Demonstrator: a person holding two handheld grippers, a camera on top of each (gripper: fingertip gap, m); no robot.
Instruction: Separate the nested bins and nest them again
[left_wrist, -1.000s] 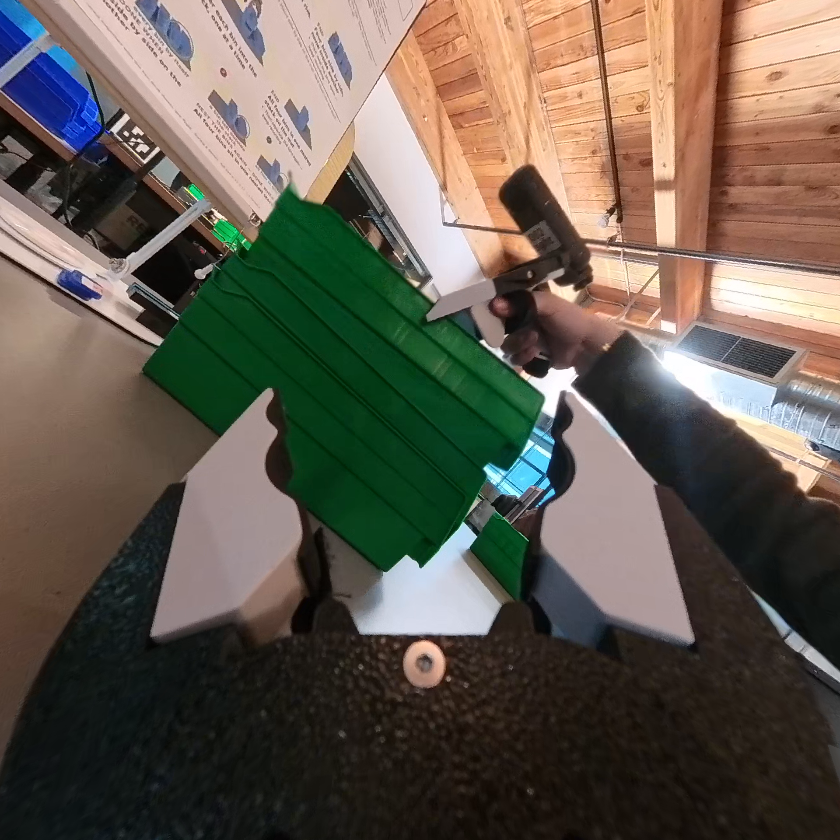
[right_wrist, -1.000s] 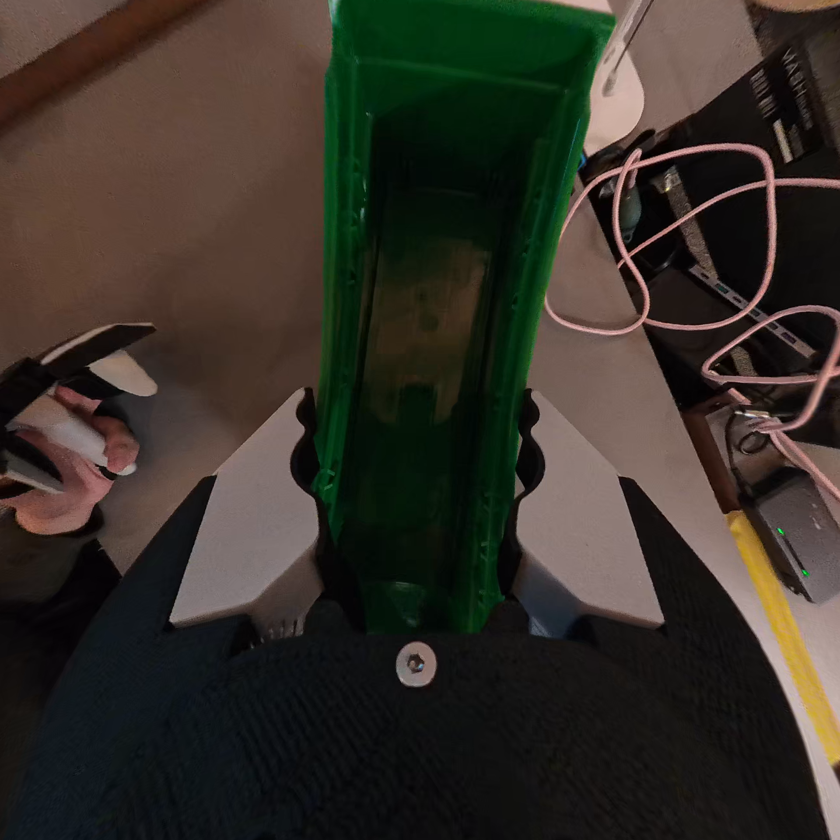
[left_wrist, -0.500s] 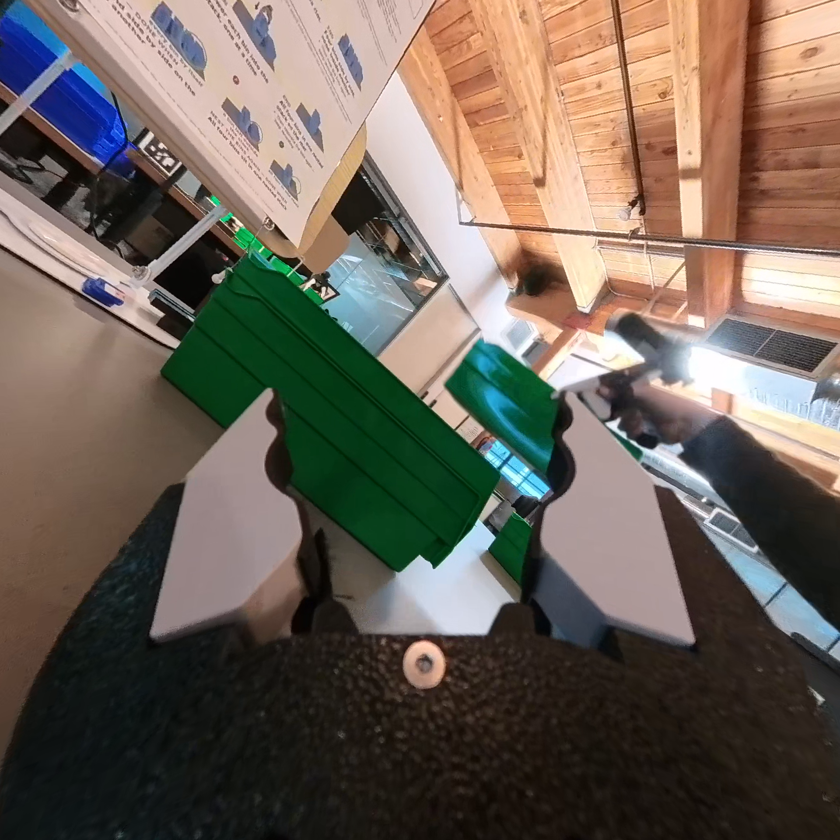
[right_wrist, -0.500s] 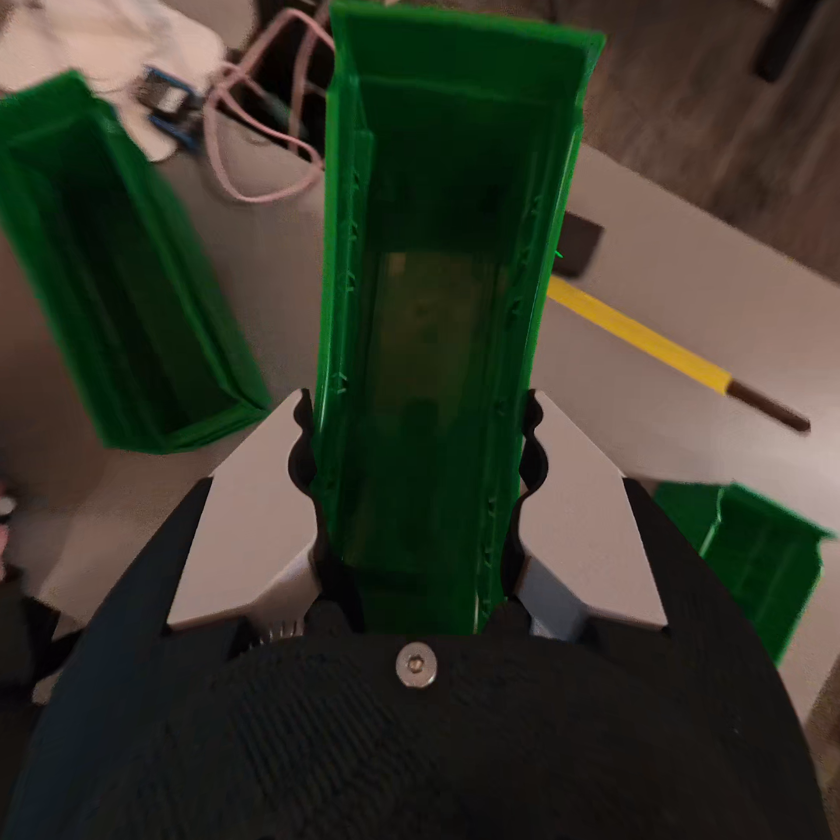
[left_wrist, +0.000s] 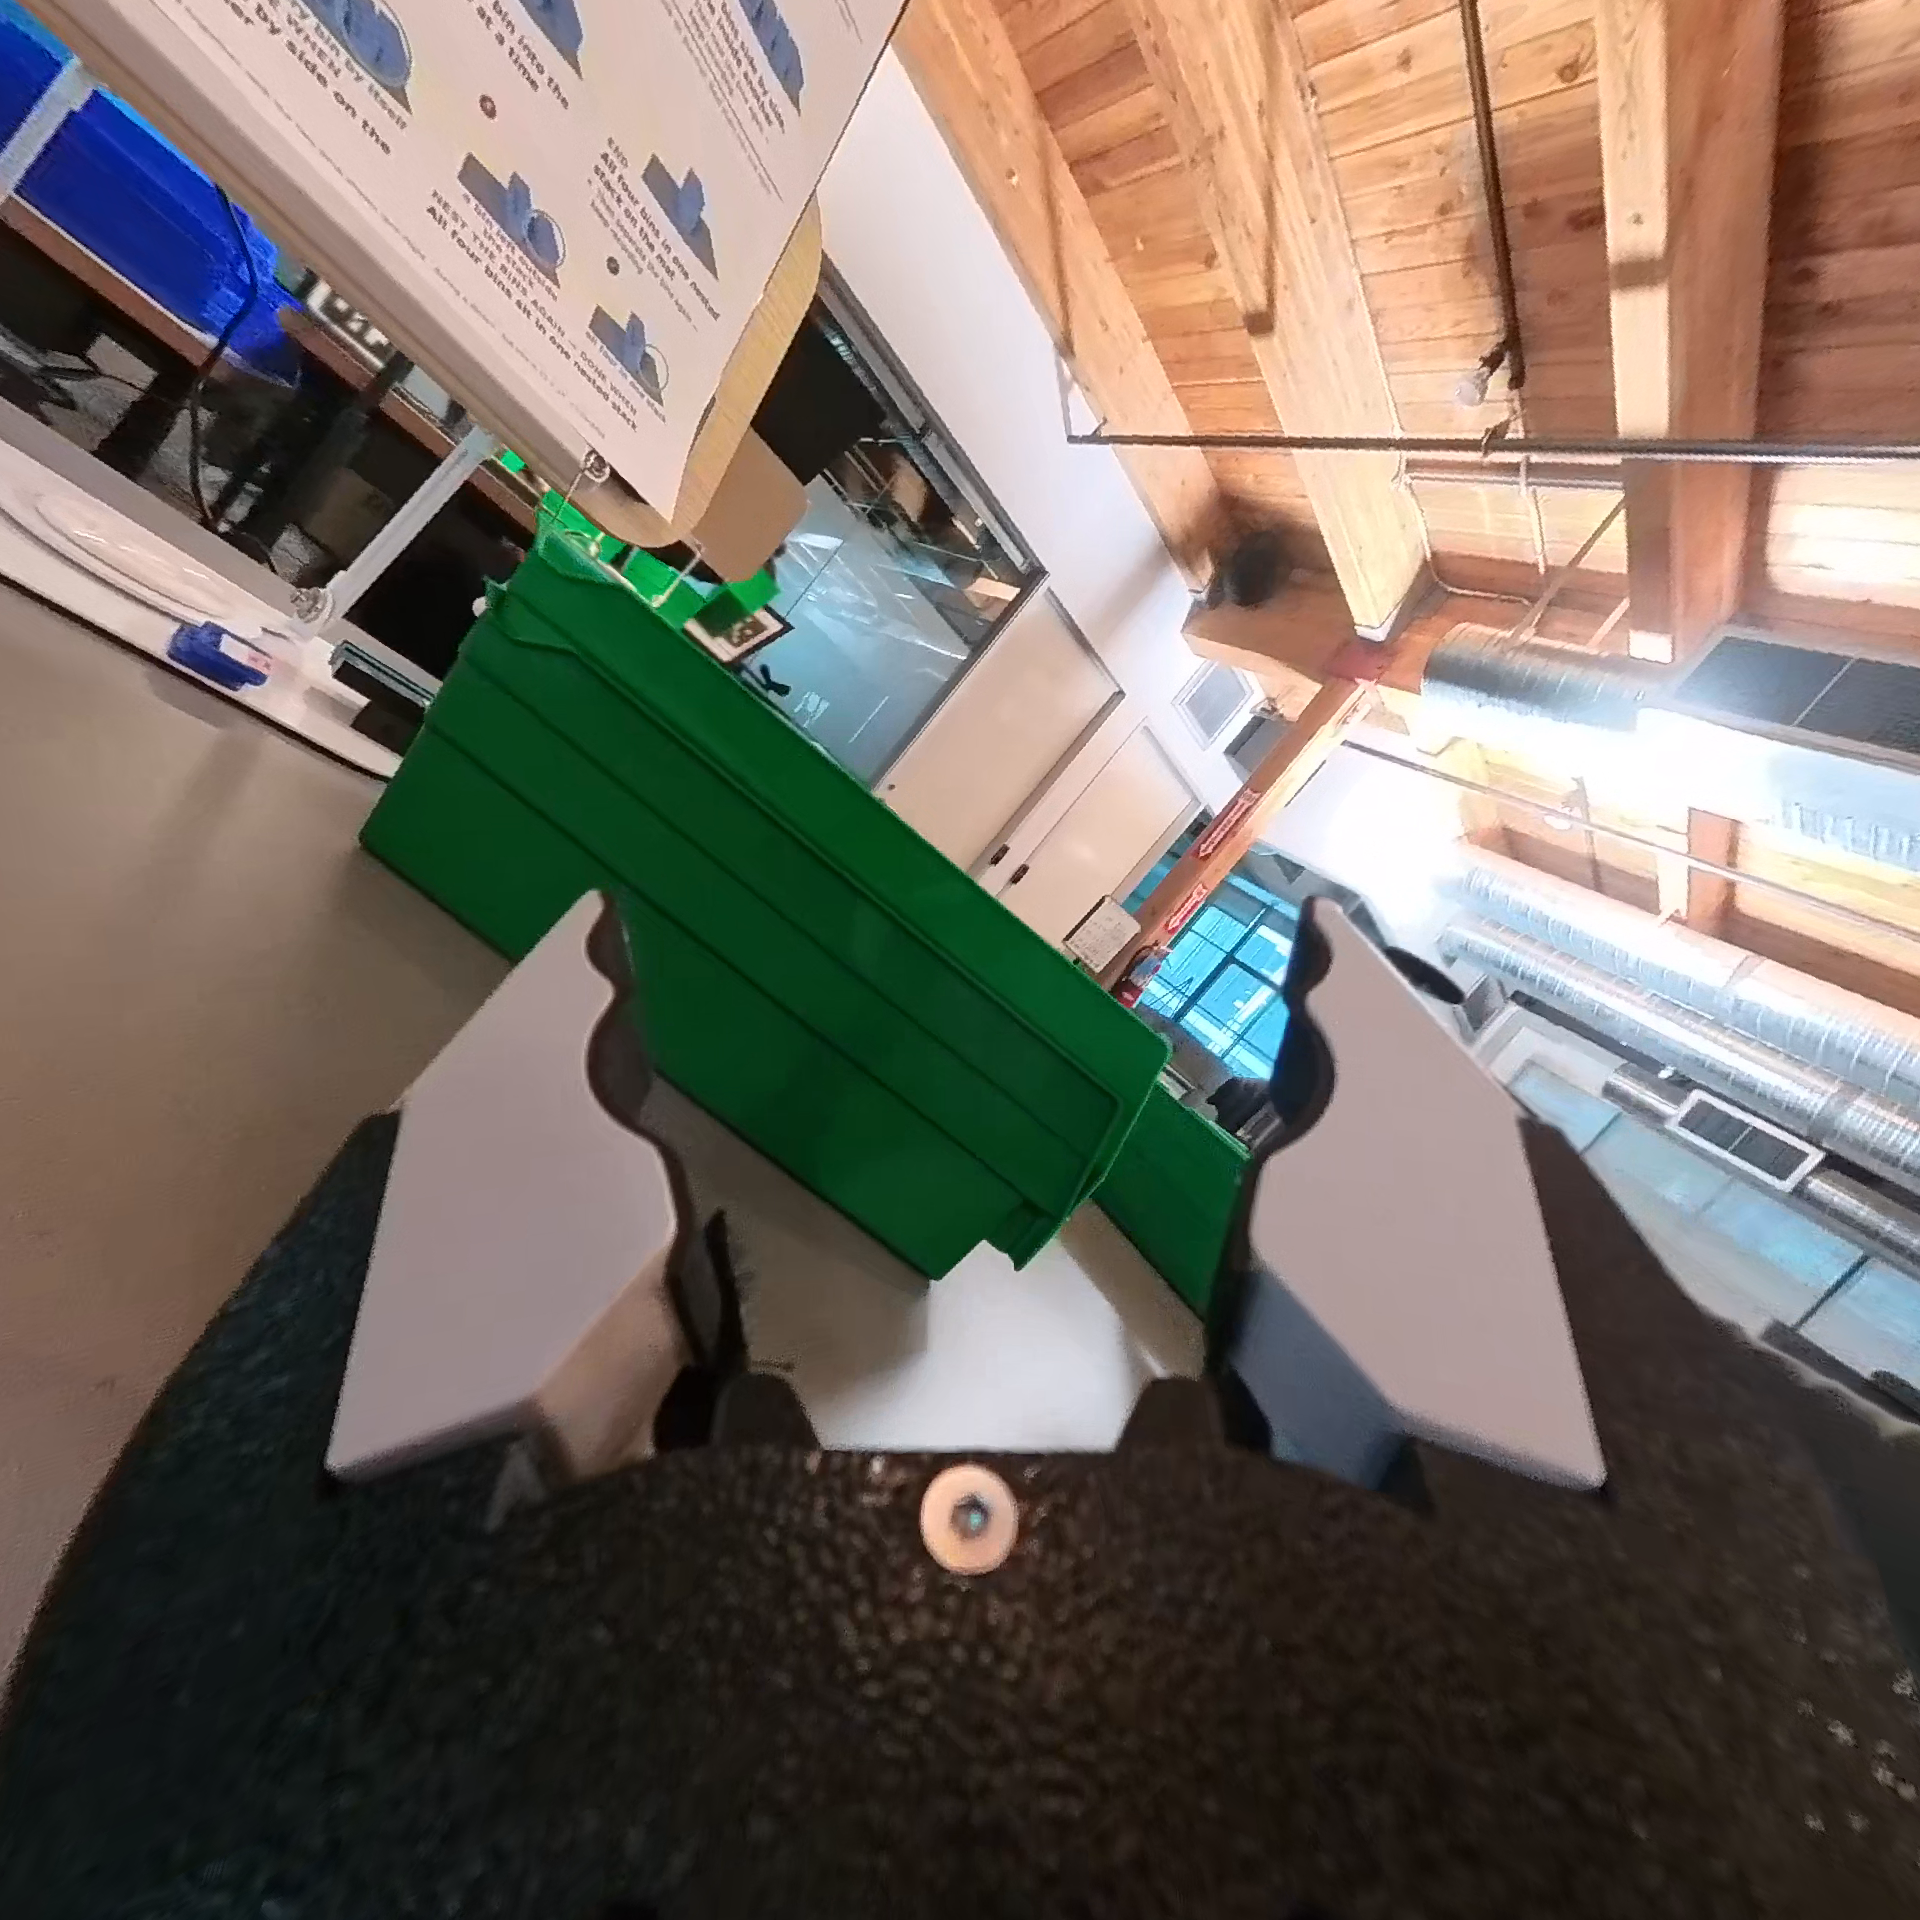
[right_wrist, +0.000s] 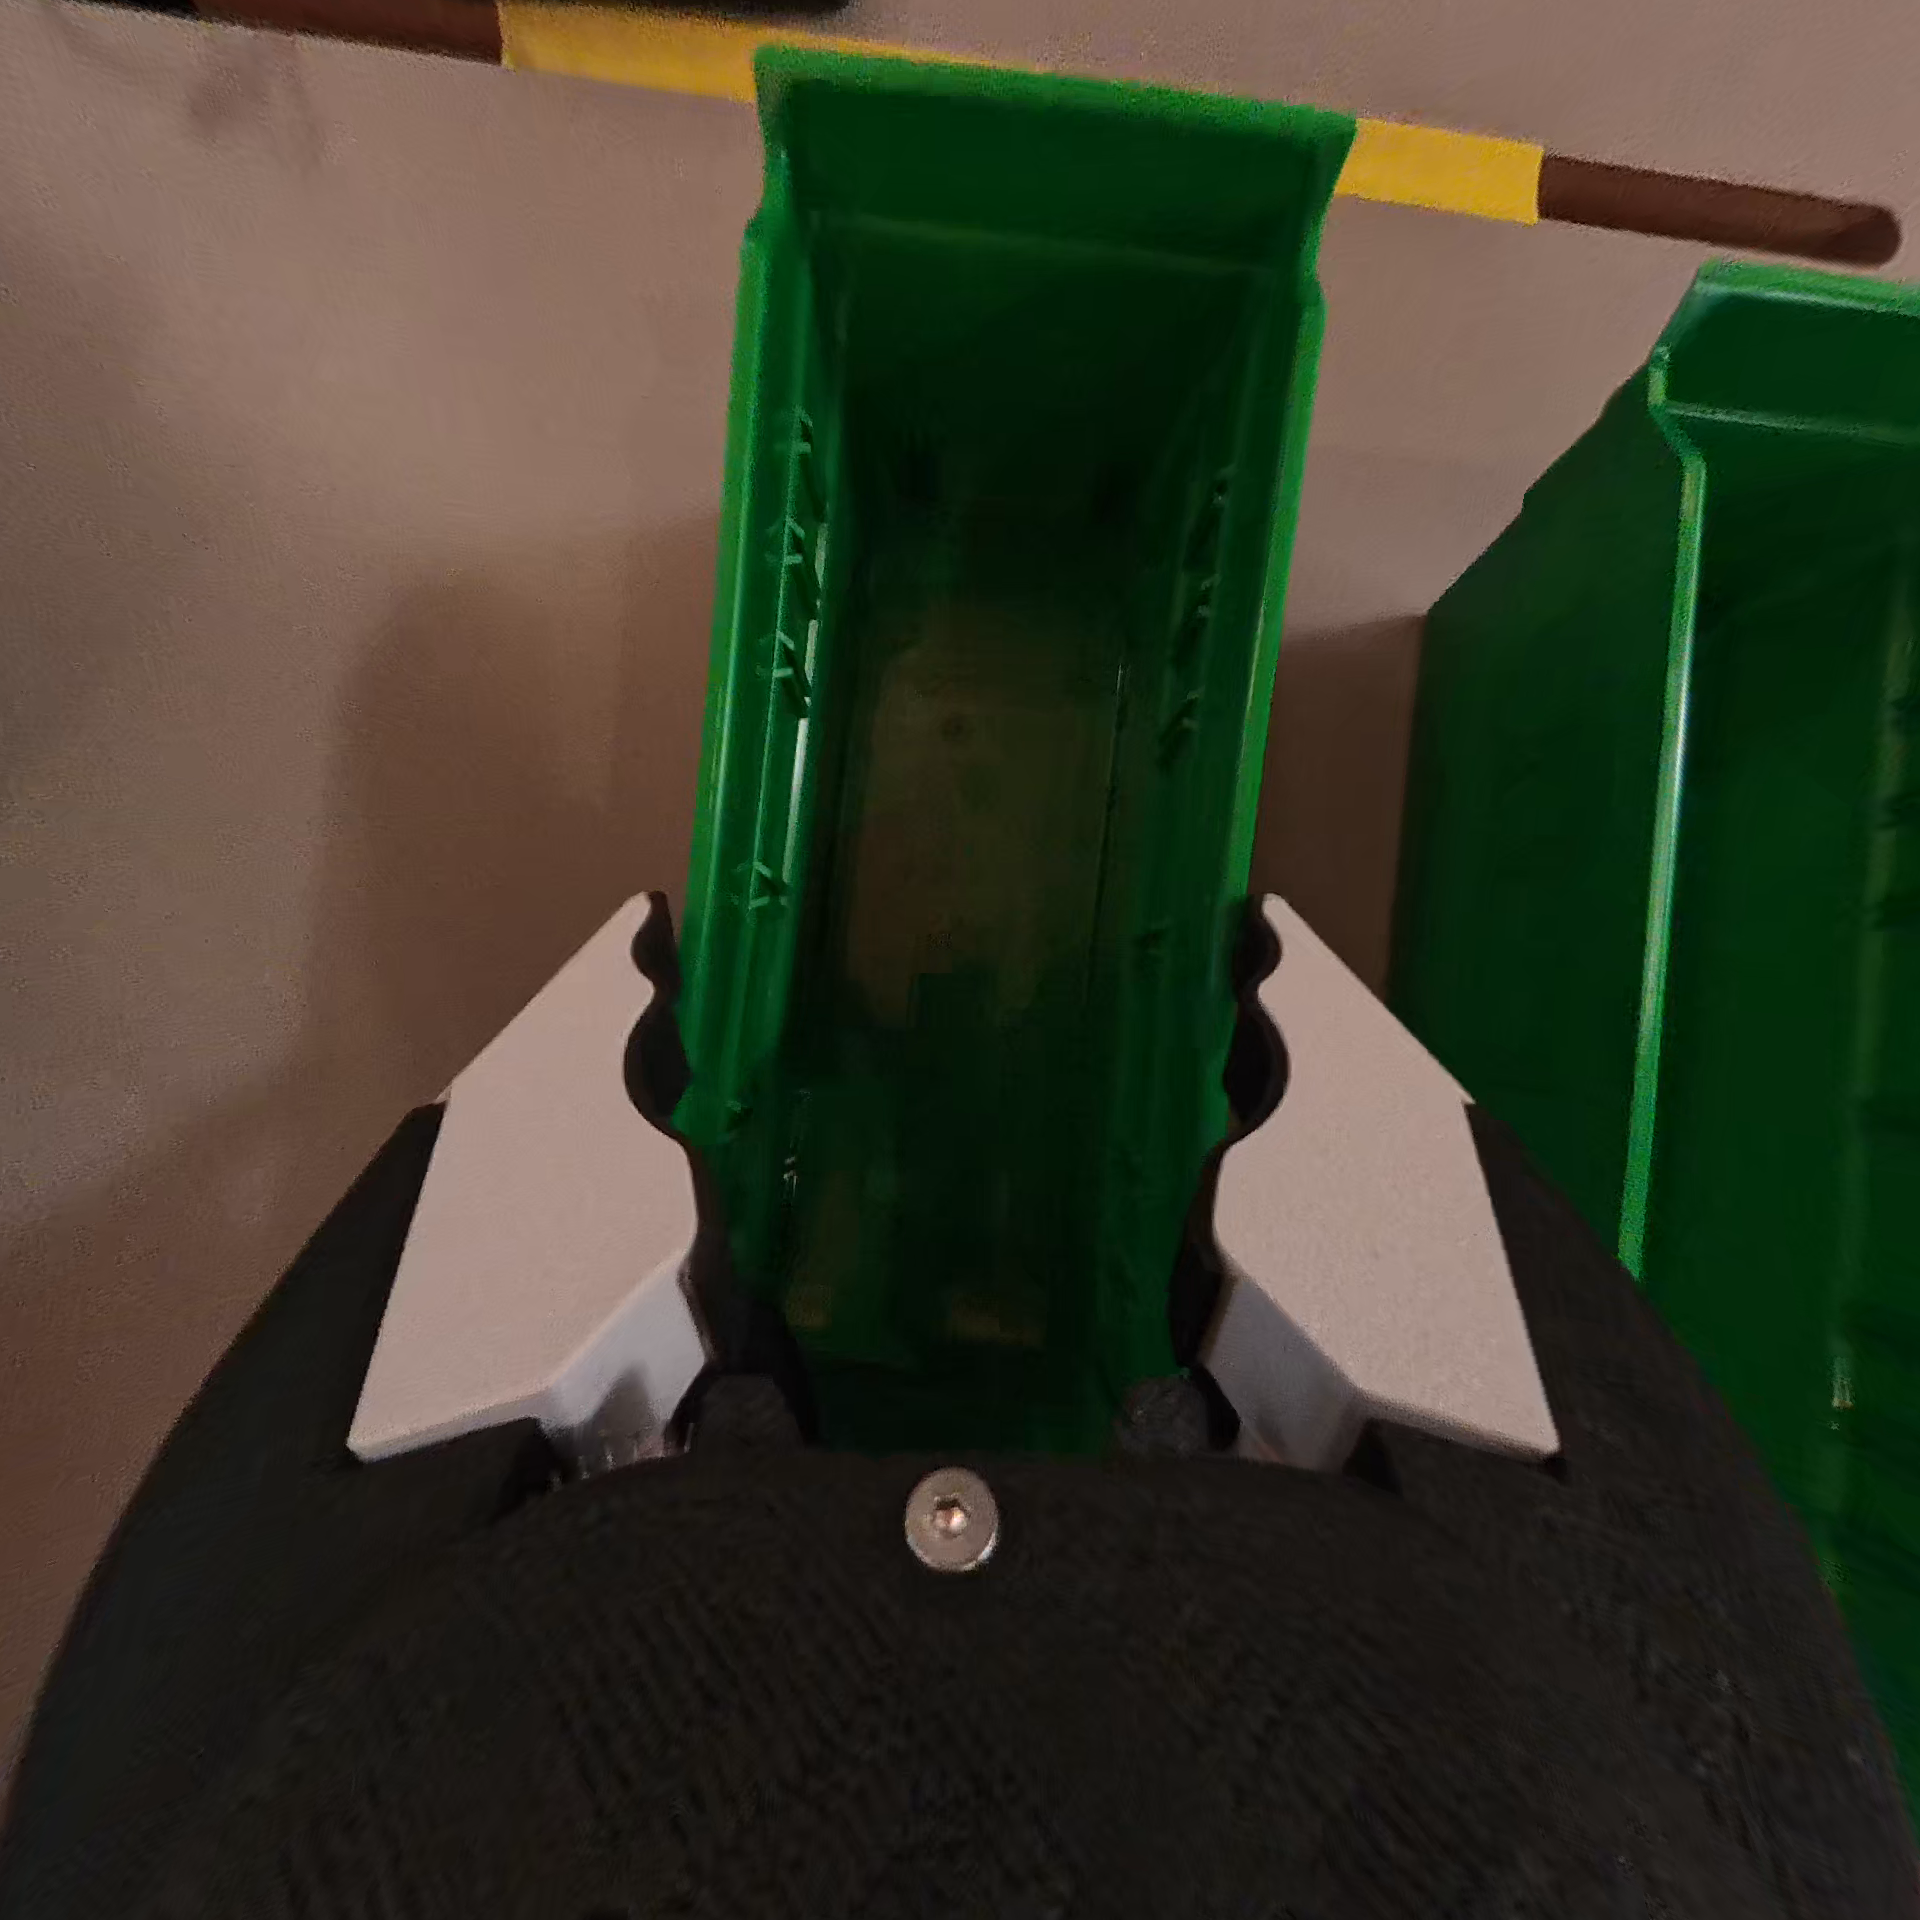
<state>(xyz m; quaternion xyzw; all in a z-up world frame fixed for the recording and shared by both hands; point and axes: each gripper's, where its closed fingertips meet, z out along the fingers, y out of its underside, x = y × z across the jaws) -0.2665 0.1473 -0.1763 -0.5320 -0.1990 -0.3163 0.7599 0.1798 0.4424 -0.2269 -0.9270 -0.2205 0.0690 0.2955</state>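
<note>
— Right gripper?
— Clamped on a green bin, jaws pressed against both long walls, open top facing the lens, centre of frame. Second bin at right edge, on the tan table.
— Left gripper?
— Jaws spread wide, holding nothing. Nested green stack mid-frame on the table, another bin just behind, lower right.

Bare table lies open left of the held bin; another bin blocks the right.
</note>
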